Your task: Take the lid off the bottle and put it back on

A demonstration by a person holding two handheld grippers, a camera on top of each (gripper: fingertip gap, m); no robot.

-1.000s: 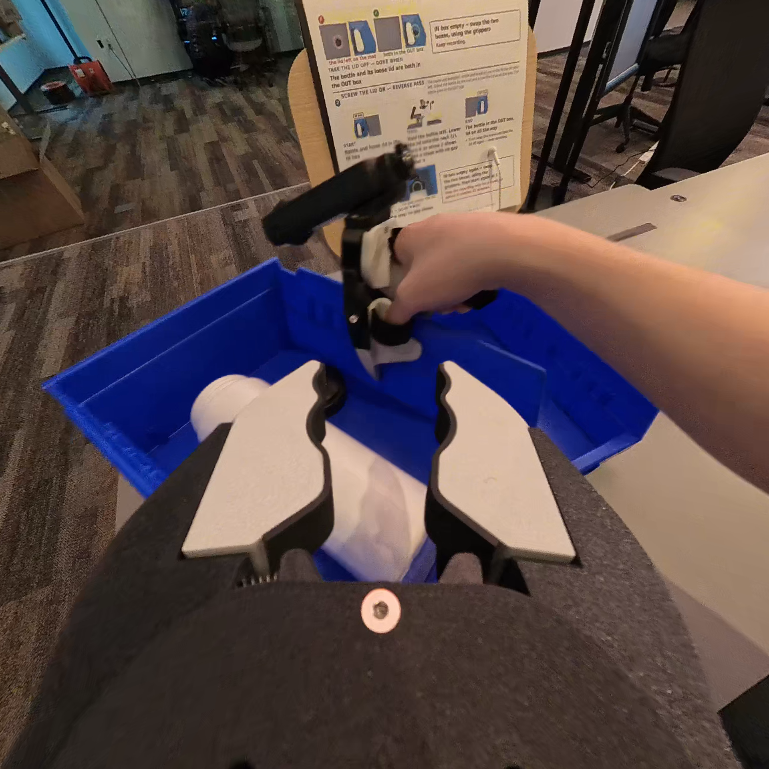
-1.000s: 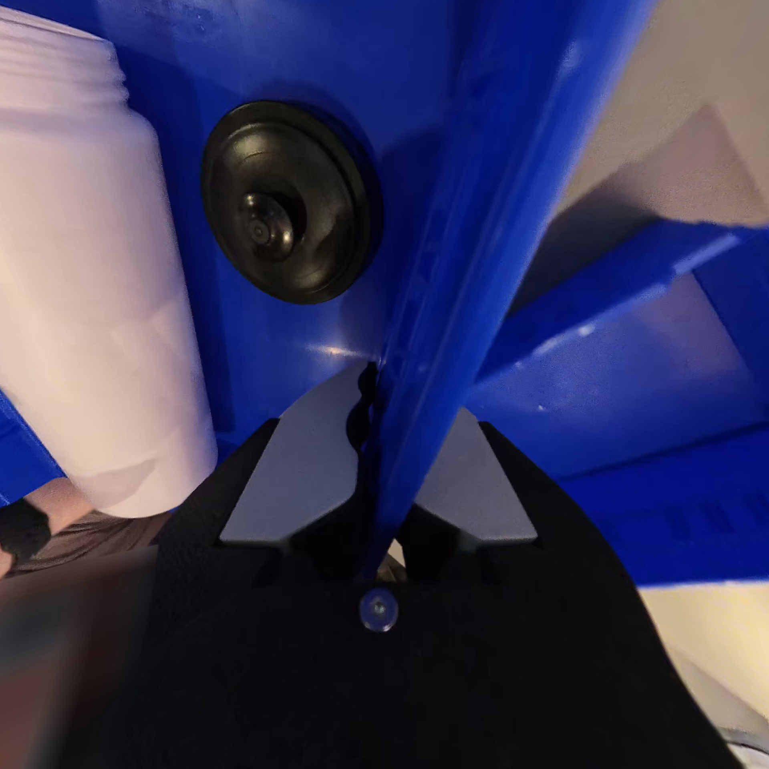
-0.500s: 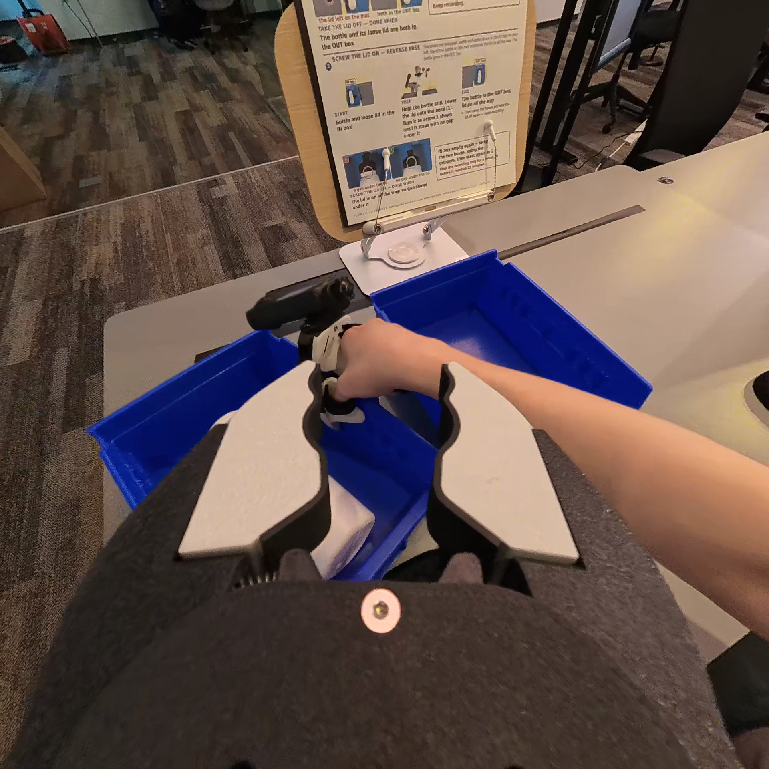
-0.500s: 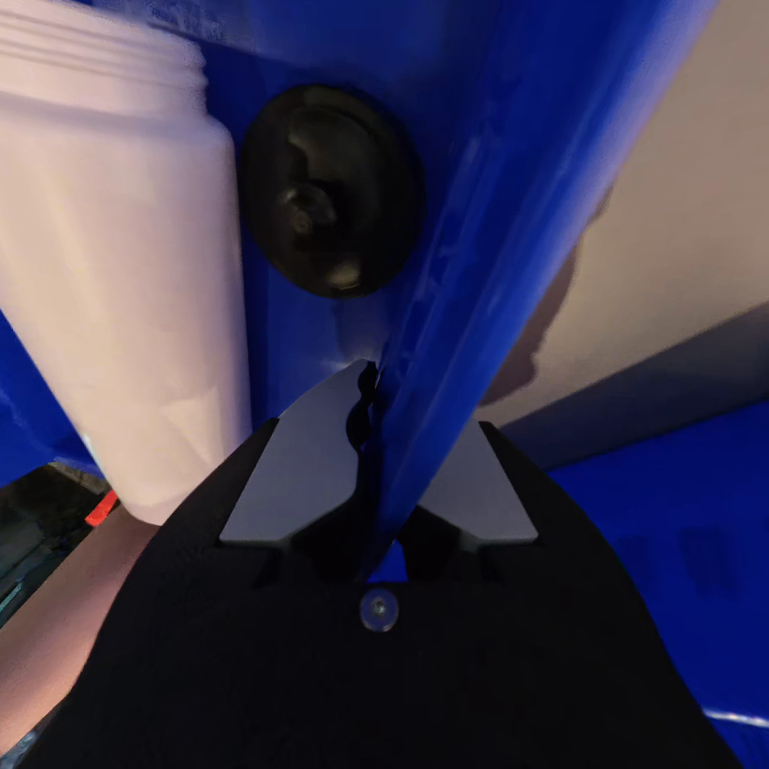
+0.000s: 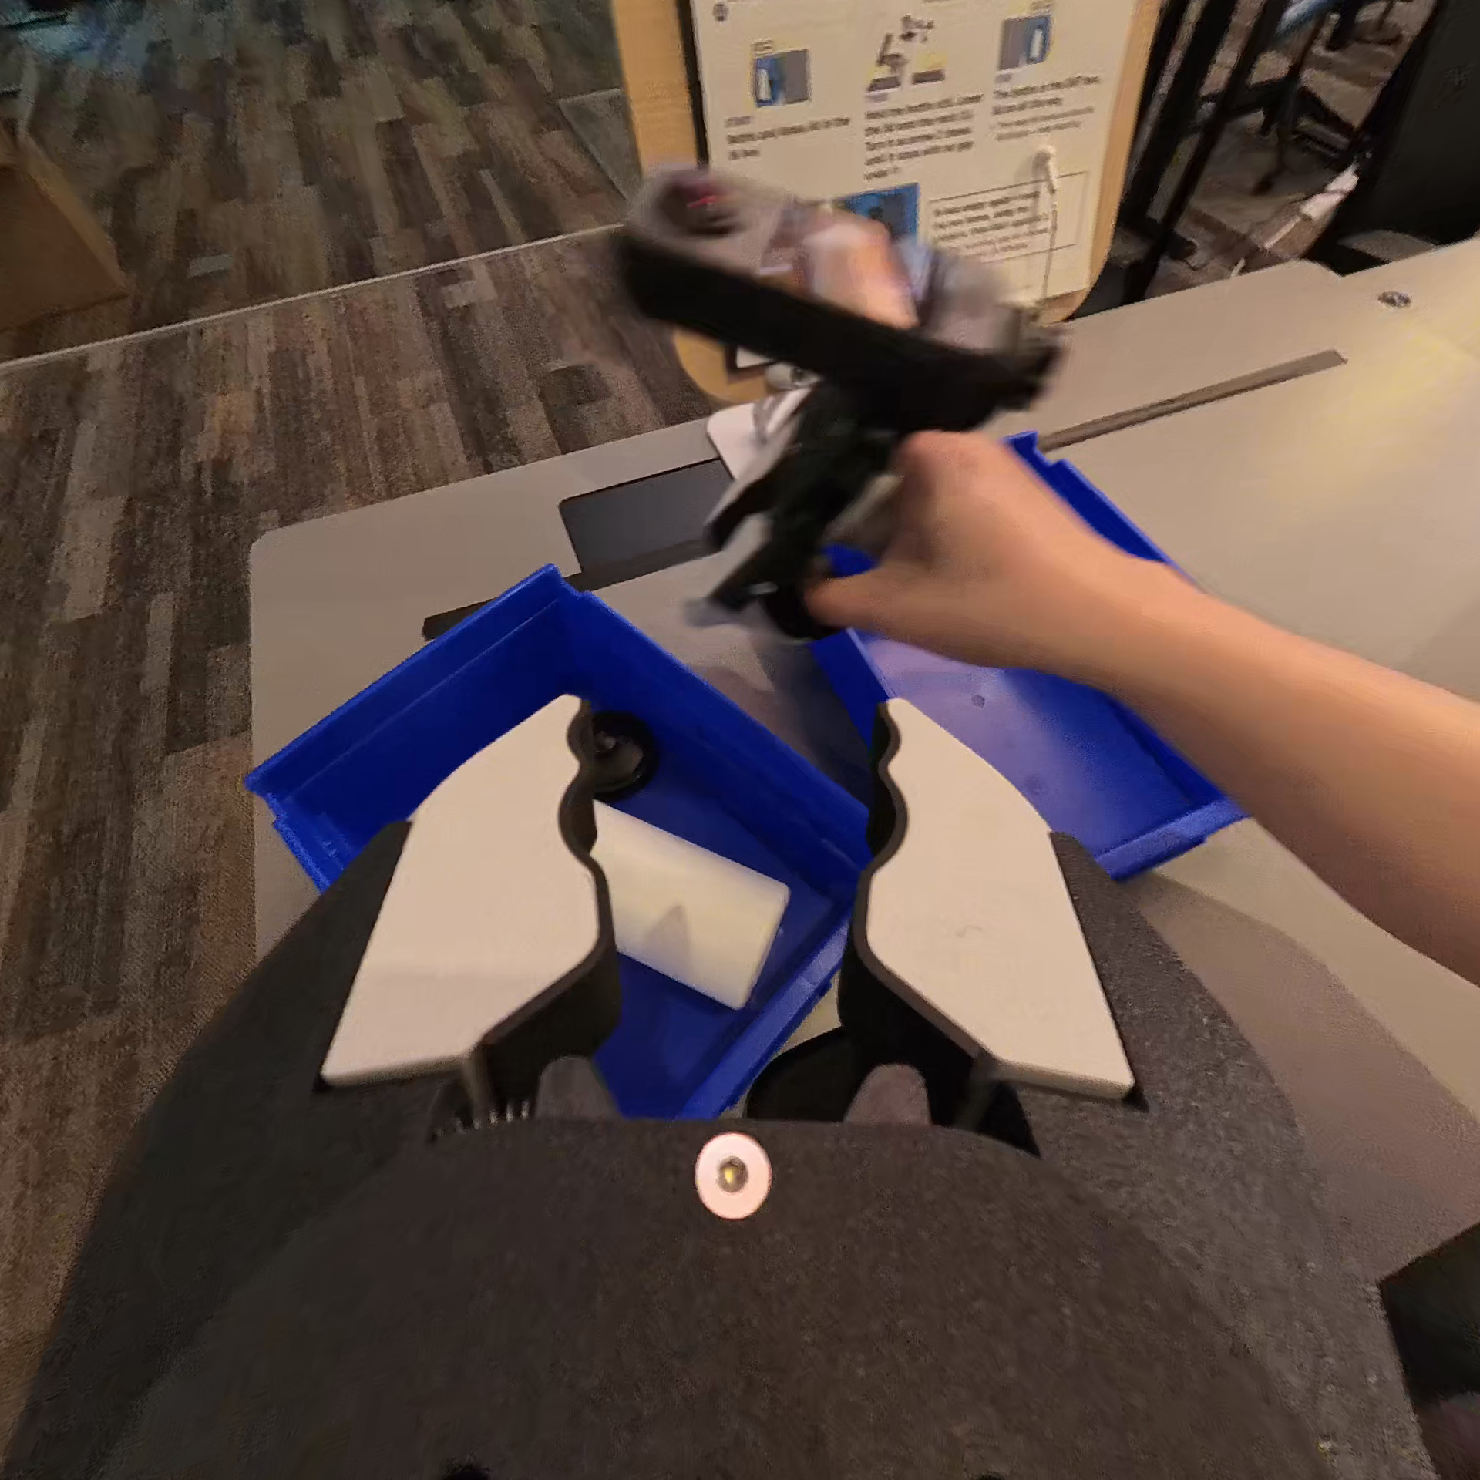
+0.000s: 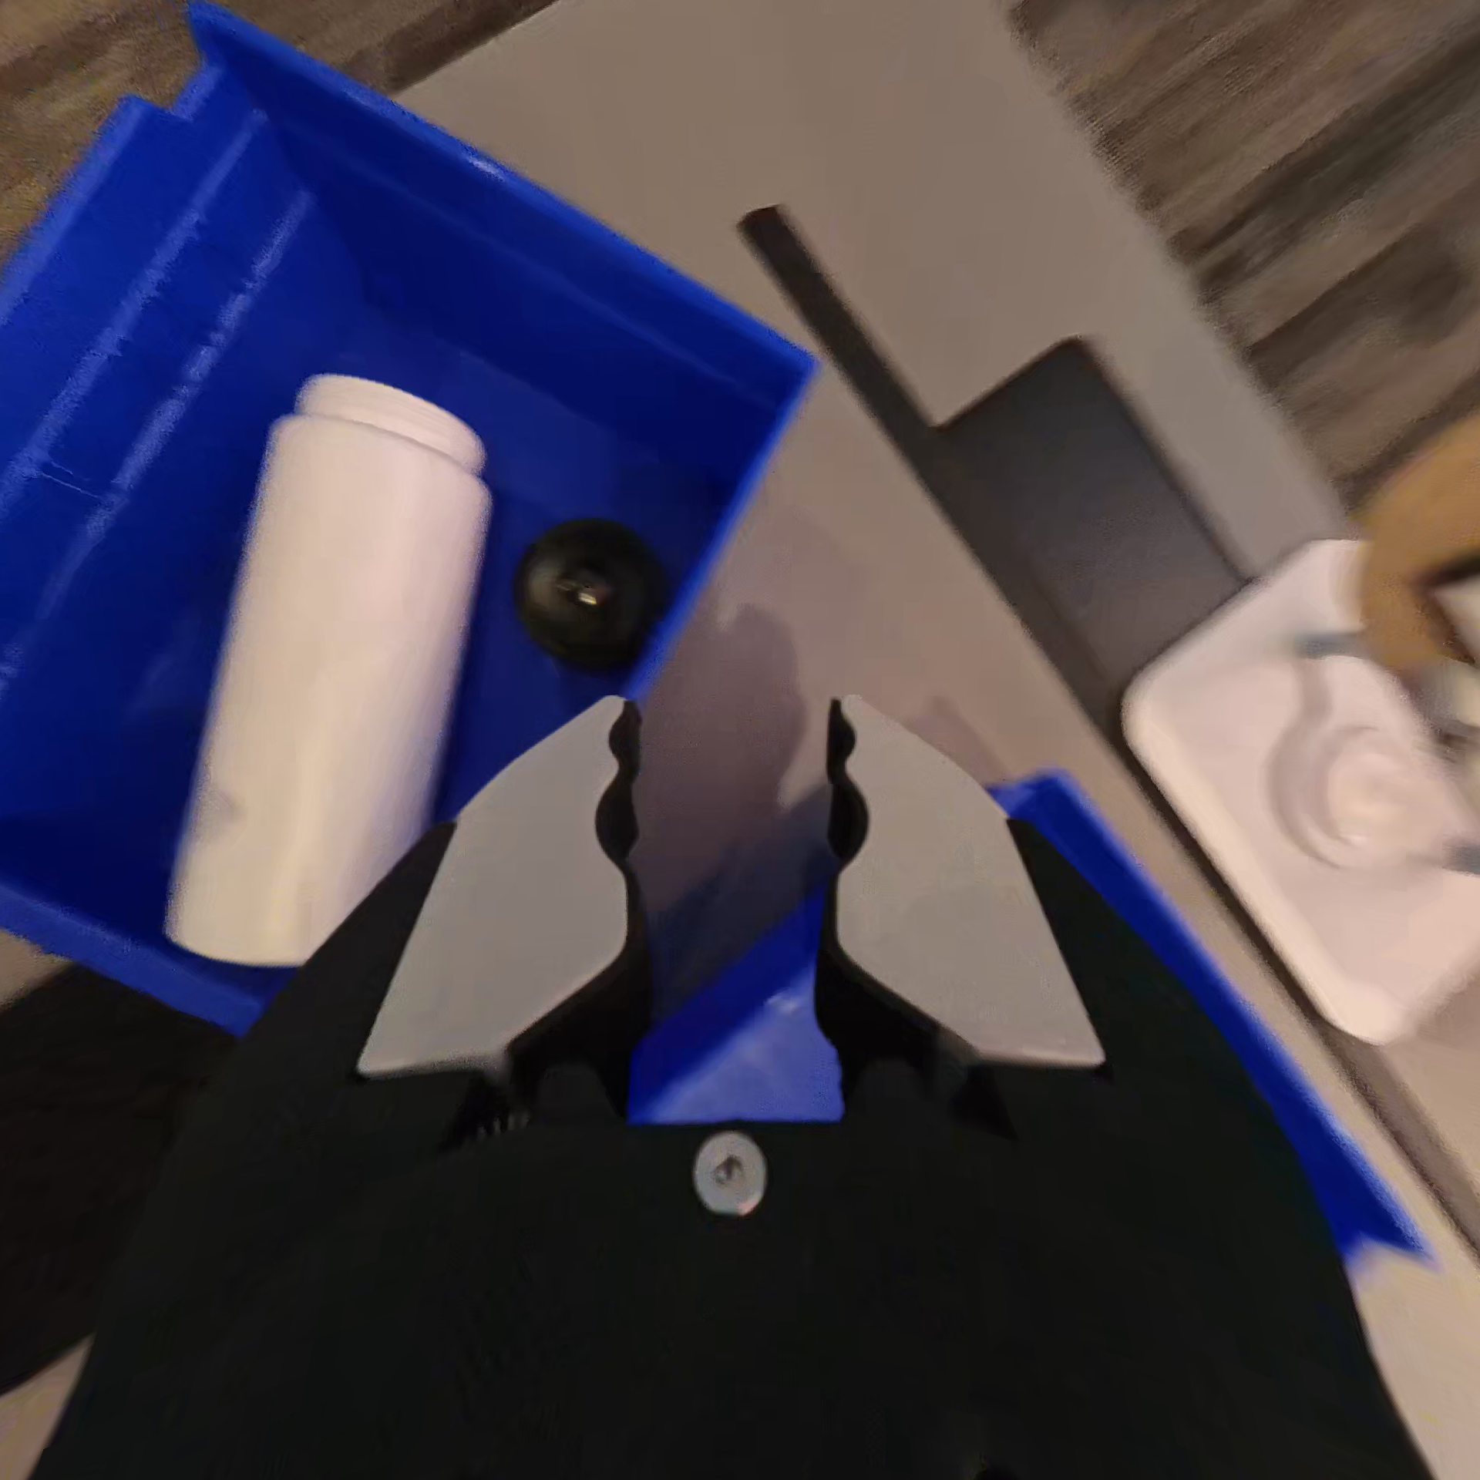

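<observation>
A white bottle [image 6: 336, 665] is lying on its side inside a blue bin [image 6: 416, 208] that is sitting near the worktop's [image 5: 1281, 496] left edge, its open threaded neck pointing toward the bin's far wall. The black lid [image 6: 591, 593] is lying loose on the bin floor just beside the bottle, close to the bin's far right corner. A second blue bin [image 5: 1041, 745] is sitting to the right, apart from the first. The left hand-held gripper [image 5: 725, 713] is hovering over the first bin with its jaws spread wide and gripping nothing. The right hand-held gripper [image 6: 730, 709] is hanging above the gap between the bins, jaws parted and empty. A white stand base [image 6: 1297, 785] is resting near the worktop's far edge, carrying an instruction board [image 5: 905, 112].
</observation>
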